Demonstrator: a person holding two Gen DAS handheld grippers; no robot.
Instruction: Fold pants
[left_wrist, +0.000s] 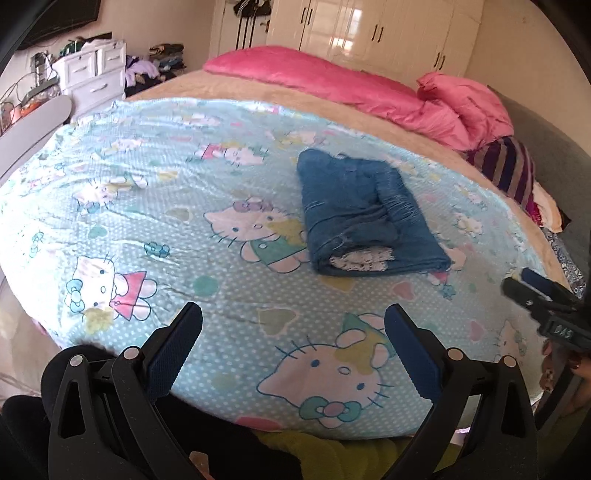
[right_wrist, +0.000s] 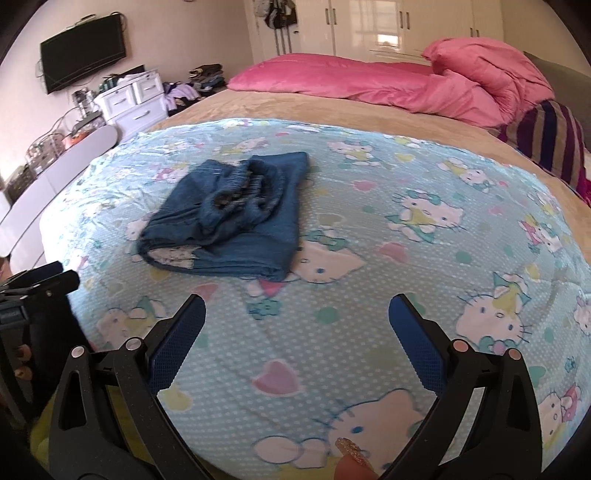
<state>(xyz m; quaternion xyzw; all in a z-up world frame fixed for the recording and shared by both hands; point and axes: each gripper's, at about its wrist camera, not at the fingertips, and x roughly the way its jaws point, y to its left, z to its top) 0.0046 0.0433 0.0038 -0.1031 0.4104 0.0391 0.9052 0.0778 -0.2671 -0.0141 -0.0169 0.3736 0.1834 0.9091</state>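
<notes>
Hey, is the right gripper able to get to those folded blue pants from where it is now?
Probably yes. The right gripper is open and holds nothing, and only bare printed sheet lies between it and the pants, which sit ahead to its left.

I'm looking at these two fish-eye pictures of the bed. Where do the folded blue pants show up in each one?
Left wrist view: the folded blue pants lie right of centre on the cartoon-cat sheet, beyond the open left gripper.
Right wrist view: the pants lie left of centre, beyond the open right gripper.
Shared landmark: the pink blanket at the far end of the bed.
</notes>
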